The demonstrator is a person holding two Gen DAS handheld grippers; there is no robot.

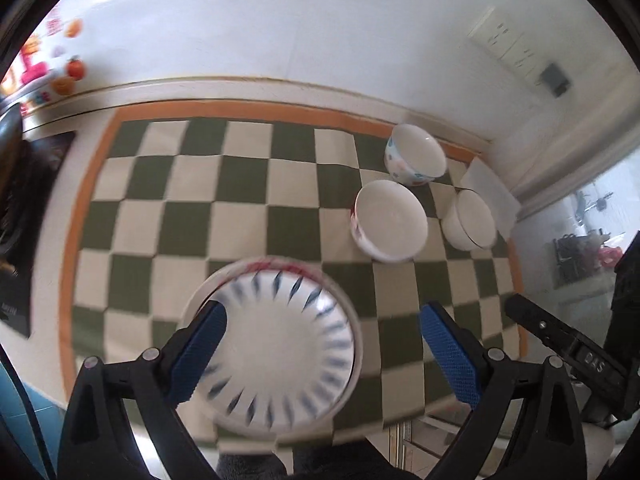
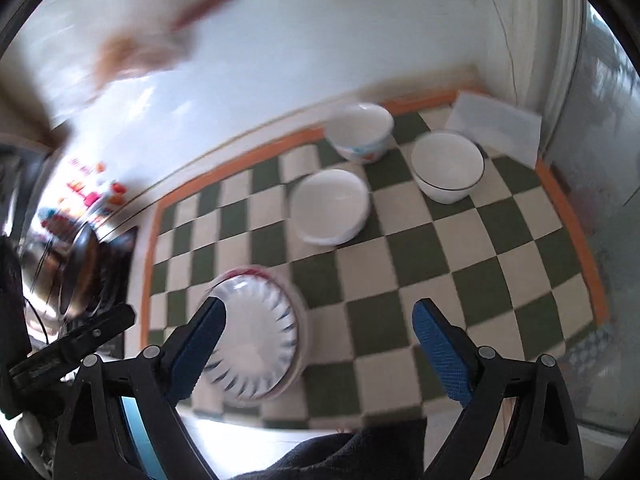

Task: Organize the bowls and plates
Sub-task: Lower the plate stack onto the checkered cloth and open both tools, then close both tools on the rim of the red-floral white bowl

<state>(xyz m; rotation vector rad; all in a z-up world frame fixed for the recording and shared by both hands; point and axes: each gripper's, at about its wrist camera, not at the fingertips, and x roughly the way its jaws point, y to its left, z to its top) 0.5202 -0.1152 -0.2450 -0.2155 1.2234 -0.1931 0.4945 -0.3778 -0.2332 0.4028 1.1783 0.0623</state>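
A white plate with blue dashes (image 1: 276,348) lies on top of a plate with a red-patterned rim (image 1: 272,265), near the front of the checkered mat (image 1: 192,208). Three bowls stand at the back right: a flowered bowl (image 1: 414,156), a wide white bowl with a red pattern (image 1: 390,220) and a plain white bowl with a dark rim line (image 1: 472,220). My left gripper (image 1: 322,352) is open, above the plate stack. My right gripper (image 2: 318,348) is open and empty, right of the stack (image 2: 256,336). The bowls show in the right wrist view: flowered (image 2: 360,134), wide (image 2: 330,206), plain (image 2: 448,166).
A folded white cloth (image 2: 496,126) lies at the mat's back right corner. A dark stove with a pan (image 2: 84,264) stands left of the mat. A white tiled wall (image 1: 280,32) runs behind. The right gripper's body (image 1: 568,348) shows at the left wrist view's right edge.
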